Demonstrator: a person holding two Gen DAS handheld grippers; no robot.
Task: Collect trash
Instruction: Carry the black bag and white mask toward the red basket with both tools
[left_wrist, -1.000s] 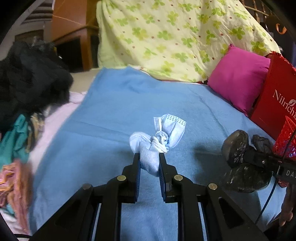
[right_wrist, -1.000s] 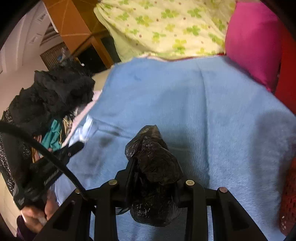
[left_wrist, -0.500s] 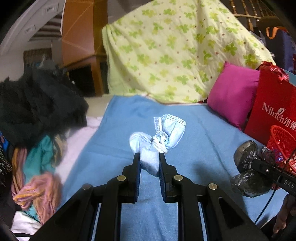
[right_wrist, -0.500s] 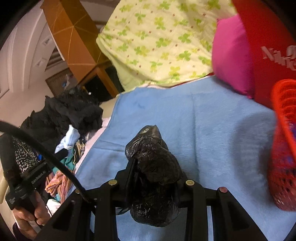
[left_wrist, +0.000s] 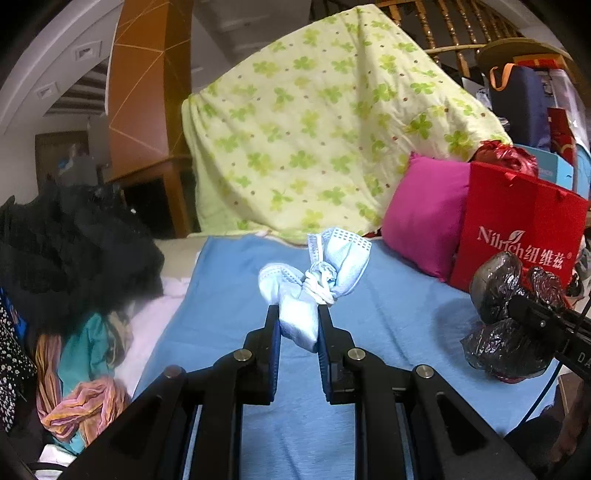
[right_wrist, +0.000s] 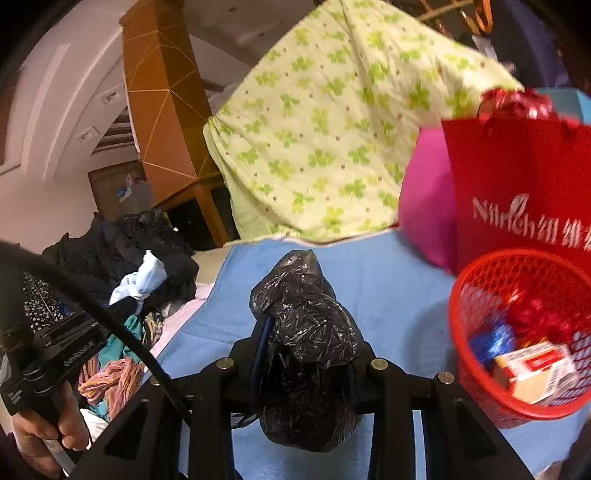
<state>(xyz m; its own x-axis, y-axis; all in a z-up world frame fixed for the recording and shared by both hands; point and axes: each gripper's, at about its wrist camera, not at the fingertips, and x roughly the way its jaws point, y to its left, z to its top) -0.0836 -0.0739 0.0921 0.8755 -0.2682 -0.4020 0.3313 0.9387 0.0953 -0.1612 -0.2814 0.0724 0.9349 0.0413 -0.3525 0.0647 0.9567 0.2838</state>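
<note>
Both pieces of trash are already lifted above the bed (left_wrist: 388, 306), the left gripper (left_wrist: 298, 328) pinching the knotted face mask (left_wrist: 314, 280) and the right gripper (right_wrist: 306, 354) pinching the black plastic bag (right_wrist: 306, 332), so only dropping them into the red basket (right_wrist: 480, 273), which already holds some trash, seems left.

Both tools are showing matte black angular frames. The left gripper (left_wrist: 295, 325) is wearing blue pads inside its fingers (left_wrist: 274, 332), with round silver screws (left_wrist: 242, 355) sitting along the linkage arms. The right gripper (right_wrist: 306, 332) is carrying the same silver screws (right_wrist: 379, 363) and a blue pad edge. At near left, a black cable (right_wrist: 122, 332) is arcing over a black handle with pale lettering, too blurred to read.
</note>
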